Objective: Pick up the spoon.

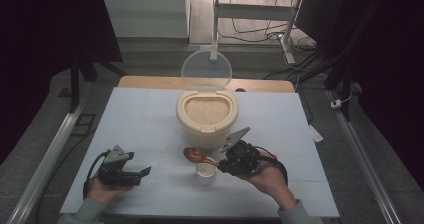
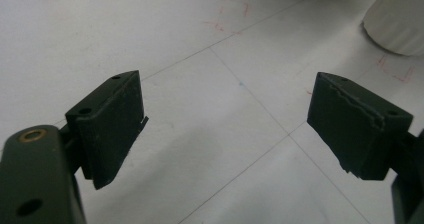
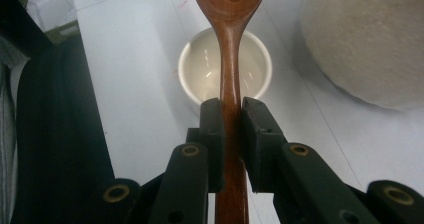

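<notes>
A cream rice container (image 1: 206, 112) full of rice stands mid-table with its clear lid (image 1: 206, 70) tipped up behind it. In front of it stands a small white cup (image 1: 206, 172), empty inside (image 3: 225, 71). My right gripper (image 1: 223, 164) is shut on the handle of a brown wooden spoon (image 1: 194, 155); the spoon (image 3: 229, 44) reaches out over the cup, its bowl pointing left in the high view. My left gripper (image 1: 145, 173) rests at the front left, held in a hand, jaws wide open (image 2: 225, 129) over bare table.
The white table (image 1: 140, 119) has free room left and right of the container. The container's side (image 3: 370, 44) lies close to the right of the spoon in the right gripper view. A dark table edge and floor lie at that view's left. Metal rails flank the table.
</notes>
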The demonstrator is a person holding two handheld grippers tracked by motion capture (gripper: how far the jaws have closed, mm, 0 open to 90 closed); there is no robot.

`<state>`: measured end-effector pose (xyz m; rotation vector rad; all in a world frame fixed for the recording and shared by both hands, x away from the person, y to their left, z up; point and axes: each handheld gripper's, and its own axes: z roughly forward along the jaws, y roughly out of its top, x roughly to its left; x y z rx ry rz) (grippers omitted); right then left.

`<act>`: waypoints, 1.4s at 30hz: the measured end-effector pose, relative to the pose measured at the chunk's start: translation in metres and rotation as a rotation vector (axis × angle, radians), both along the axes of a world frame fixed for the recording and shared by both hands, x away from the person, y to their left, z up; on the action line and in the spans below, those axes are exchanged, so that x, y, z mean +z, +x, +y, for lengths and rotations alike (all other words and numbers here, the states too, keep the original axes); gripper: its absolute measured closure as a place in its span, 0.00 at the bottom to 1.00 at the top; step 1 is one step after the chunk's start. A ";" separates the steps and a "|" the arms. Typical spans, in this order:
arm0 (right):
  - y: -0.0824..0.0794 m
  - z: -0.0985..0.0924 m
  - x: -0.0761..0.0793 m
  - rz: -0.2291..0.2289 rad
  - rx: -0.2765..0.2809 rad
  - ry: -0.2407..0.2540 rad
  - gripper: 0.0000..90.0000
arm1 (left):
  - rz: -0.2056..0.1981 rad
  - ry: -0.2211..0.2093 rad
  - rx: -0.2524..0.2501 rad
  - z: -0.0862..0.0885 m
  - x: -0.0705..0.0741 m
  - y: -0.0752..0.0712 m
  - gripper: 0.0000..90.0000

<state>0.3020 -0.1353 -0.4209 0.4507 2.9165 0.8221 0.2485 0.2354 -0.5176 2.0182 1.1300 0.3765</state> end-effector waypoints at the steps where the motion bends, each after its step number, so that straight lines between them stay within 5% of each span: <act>1: 0.000 0.002 -0.001 0.002 0.004 -0.007 0.88 | -0.001 -0.002 -0.001 0.000 0.000 0.000 0.16; 12: 0.001 0.005 -0.007 0.001 0.019 -0.026 0.88 | -0.023 -0.010 -0.029 -0.008 0.011 -0.001 0.17; 18: 0.000 0.007 -0.008 -0.011 0.025 -0.015 0.89 | -0.087 -0.022 -0.126 -0.034 0.040 -0.003 0.19; 27: -0.004 0.010 -0.003 -0.021 0.061 0.039 0.89 | -0.117 -0.008 -0.223 -0.057 0.064 -0.005 0.21; 30: -0.006 0.013 -0.002 -0.024 0.077 0.041 0.89 | -0.122 0.032 -0.314 -0.077 0.078 -0.006 0.23; 35: -0.009 0.018 -0.002 -0.030 0.107 0.038 0.89 | -0.117 0.091 -0.387 -0.099 0.086 -0.003 0.27; 38: -0.010 0.021 -0.002 -0.031 0.116 0.036 0.89 | -0.079 0.164 -0.482 -0.121 0.091 0.003 0.31; 42: -0.011 0.023 -0.001 -0.030 0.129 0.033 0.89 | -0.057 0.203 -0.517 -0.133 0.089 0.009 0.35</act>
